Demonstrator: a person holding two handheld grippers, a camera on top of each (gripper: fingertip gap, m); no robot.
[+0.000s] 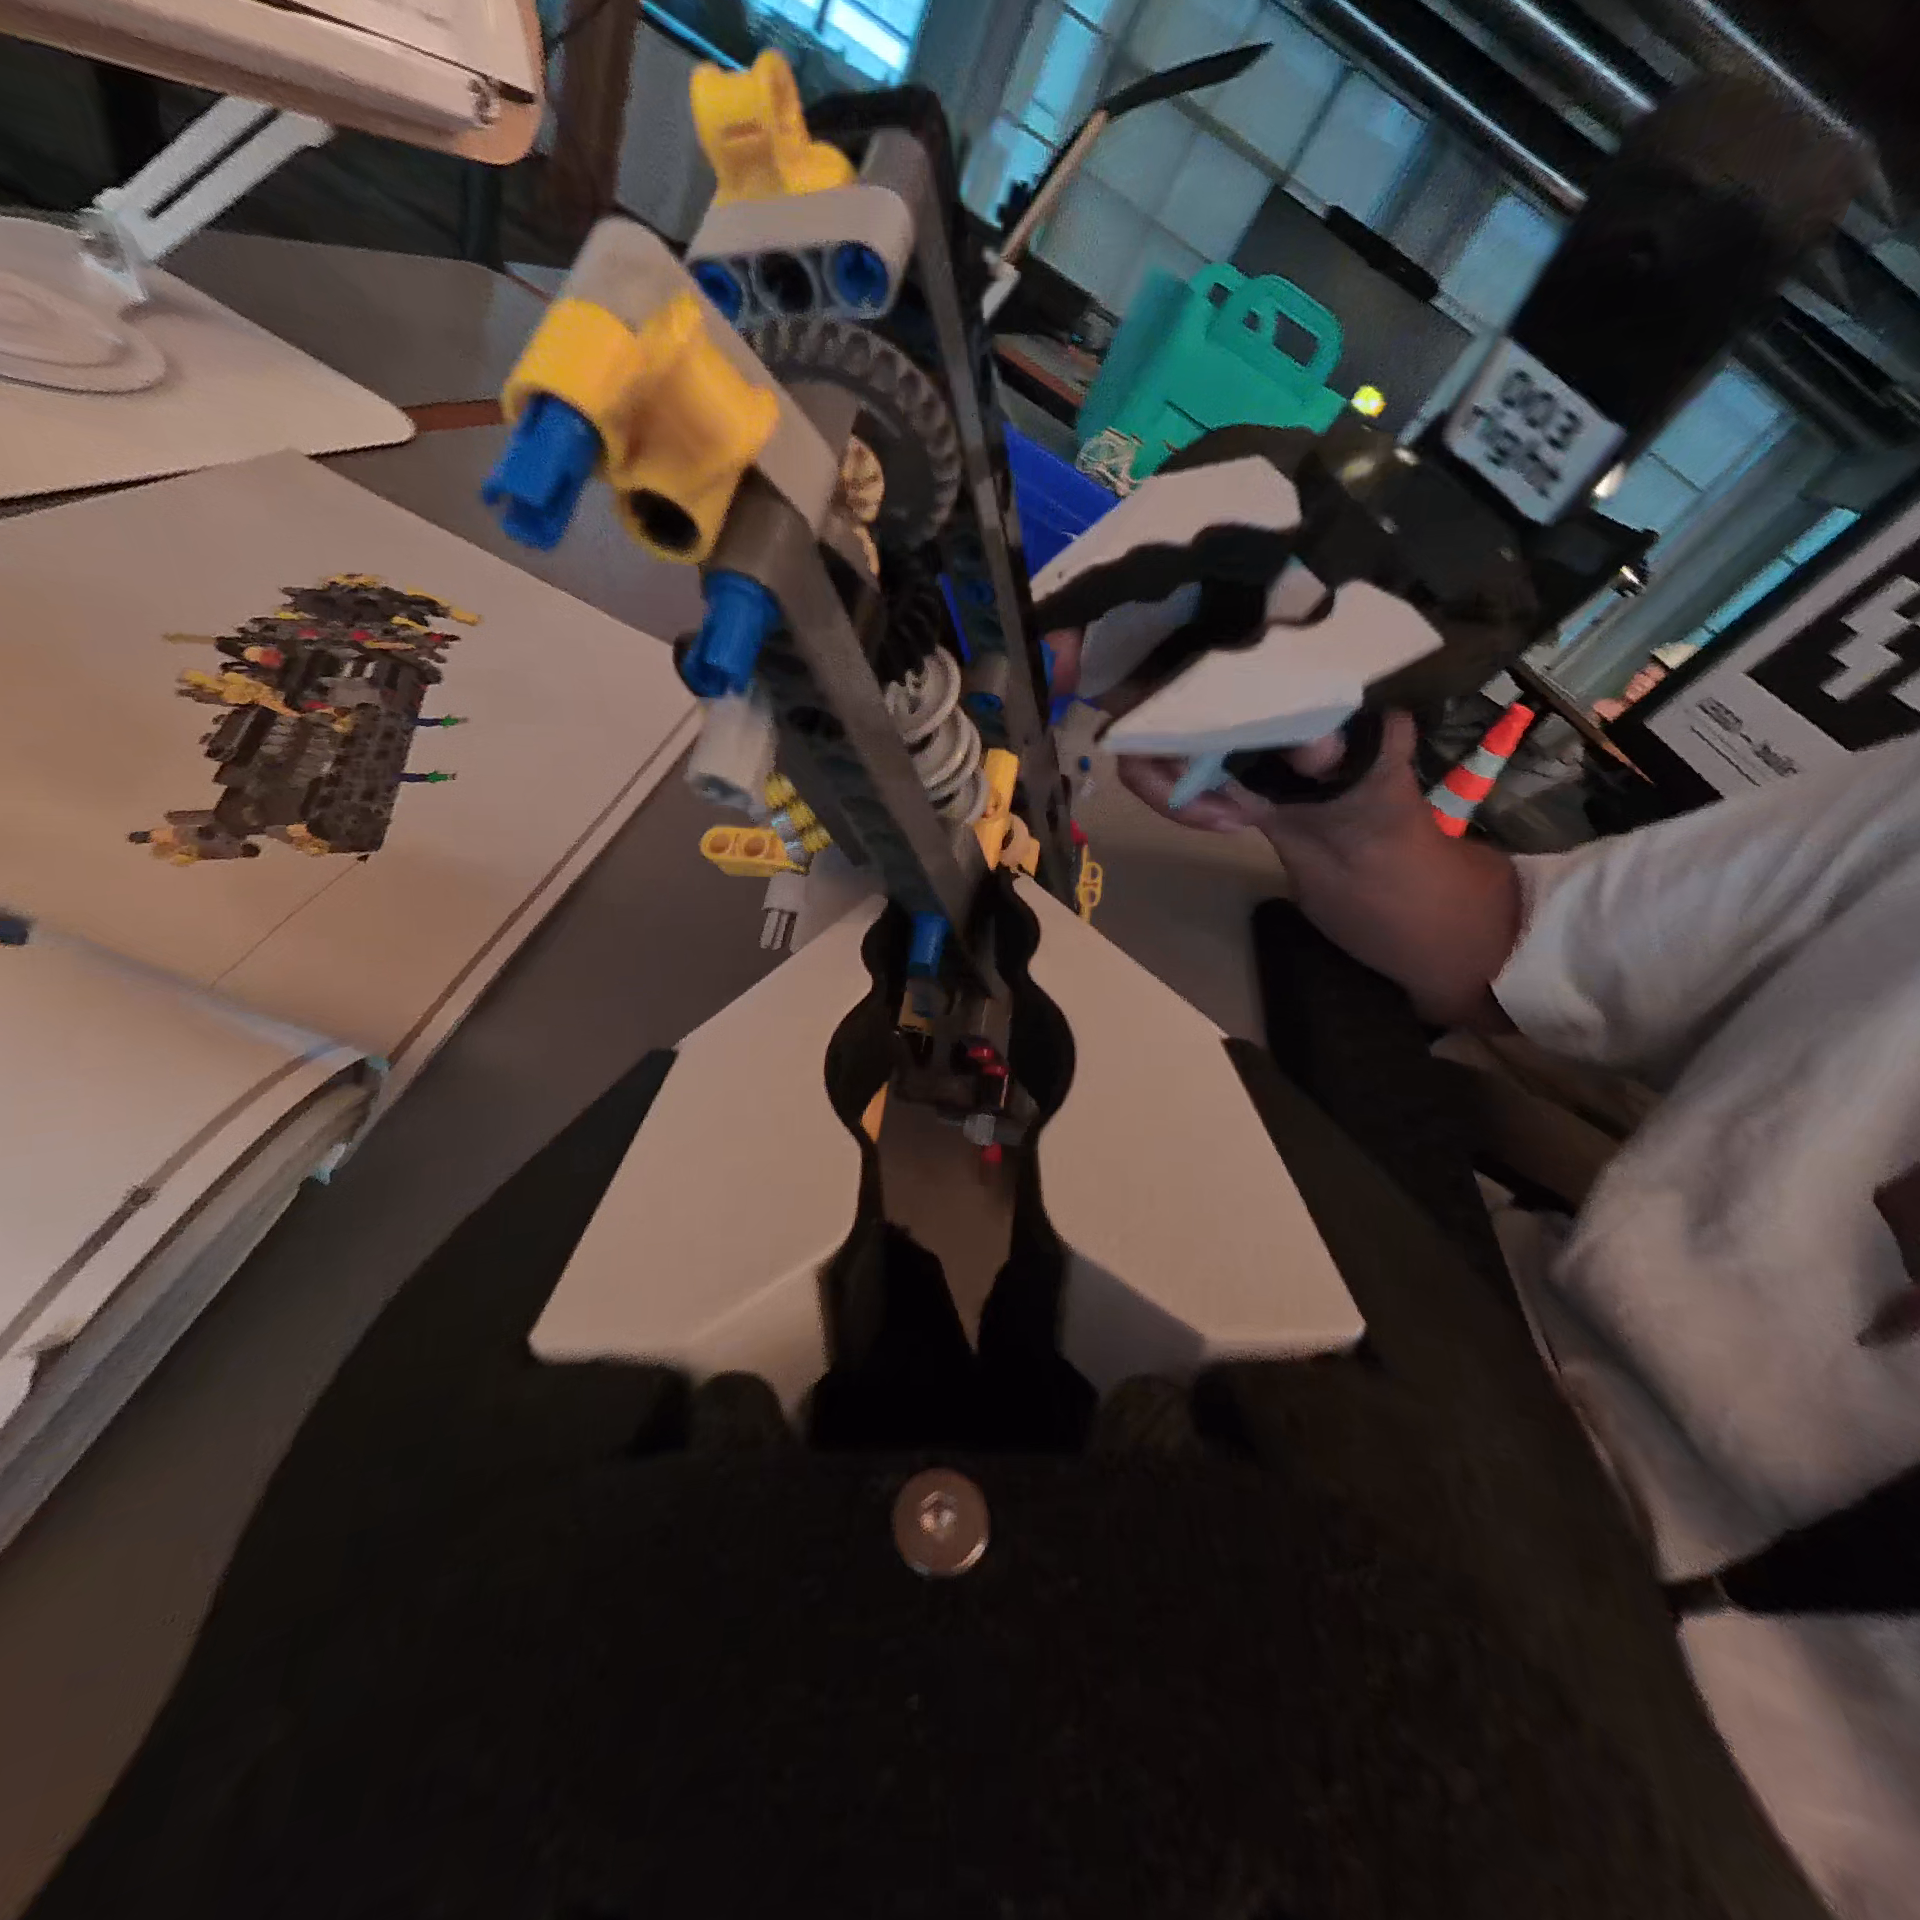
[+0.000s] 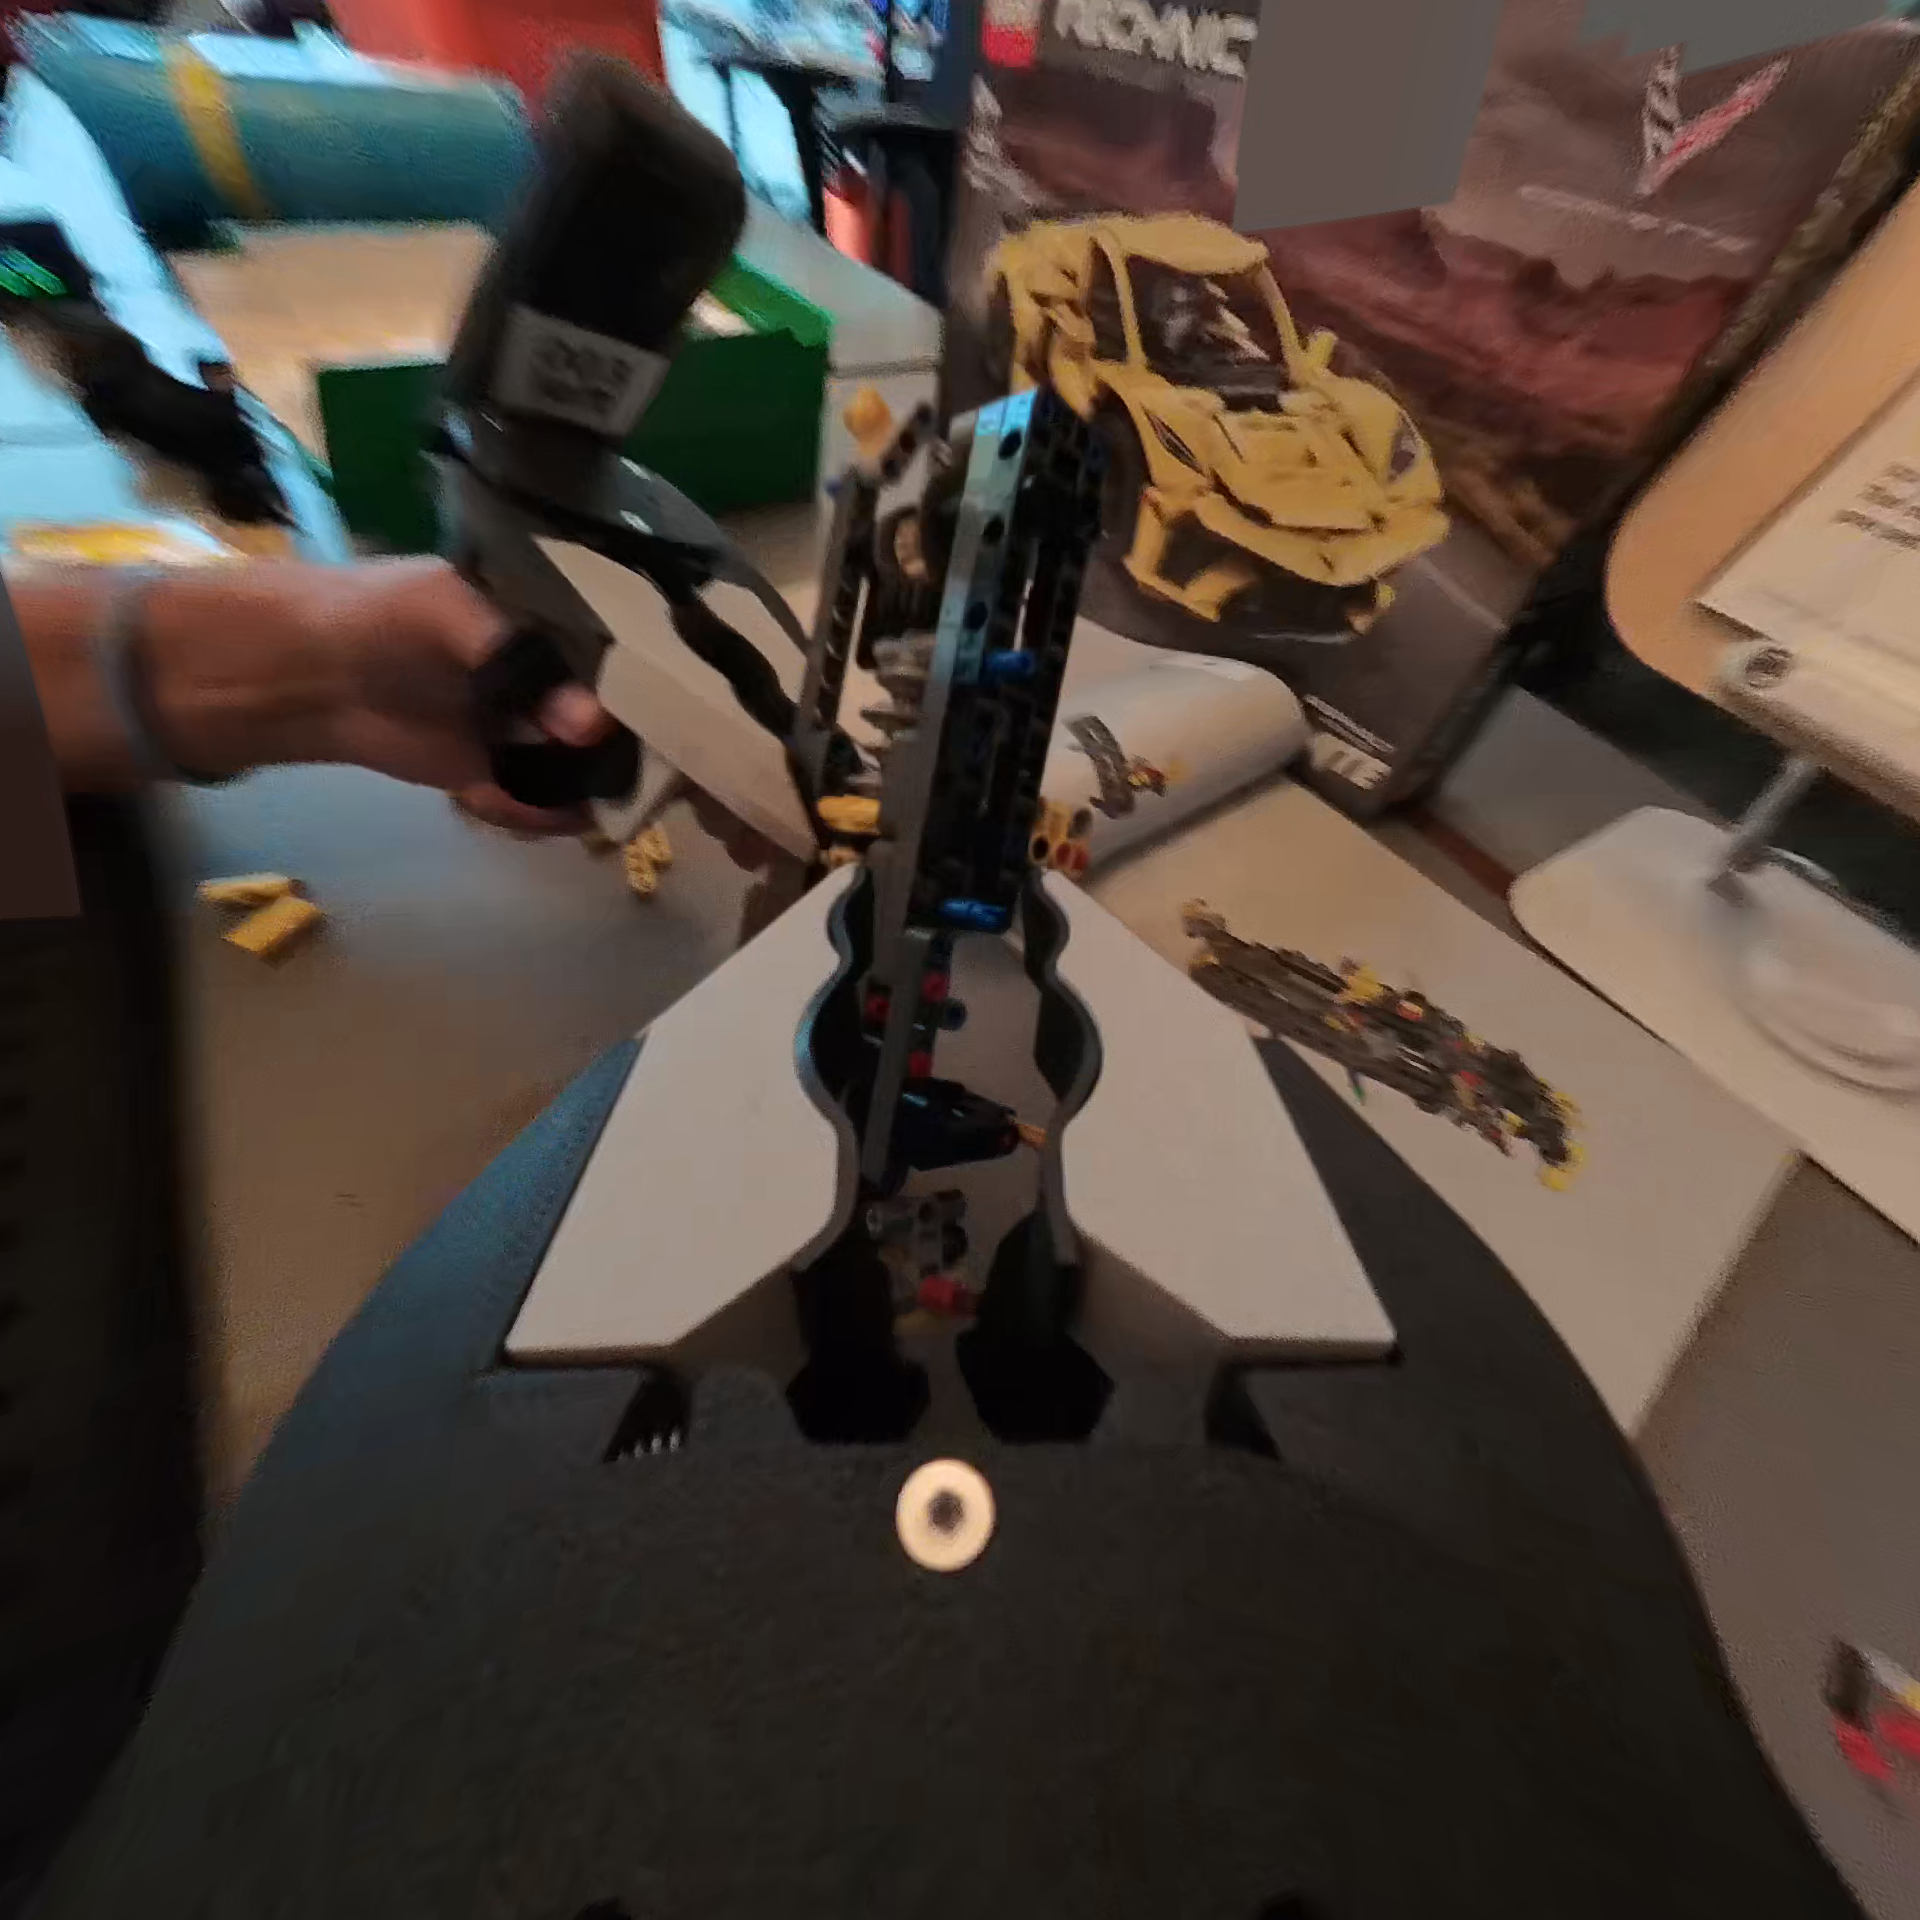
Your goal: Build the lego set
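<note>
Both grippers clamp the lego assembly [image 1: 831, 582] — held upright, clear of the table [image 2: 416, 997]. The left gripper [image 1: 951, 925] pinches its lower end; the right gripper [image 2: 940, 904] grips the same end from the opposite side. The open instruction booklet [image 1: 312, 727] lies beside it.
</note>
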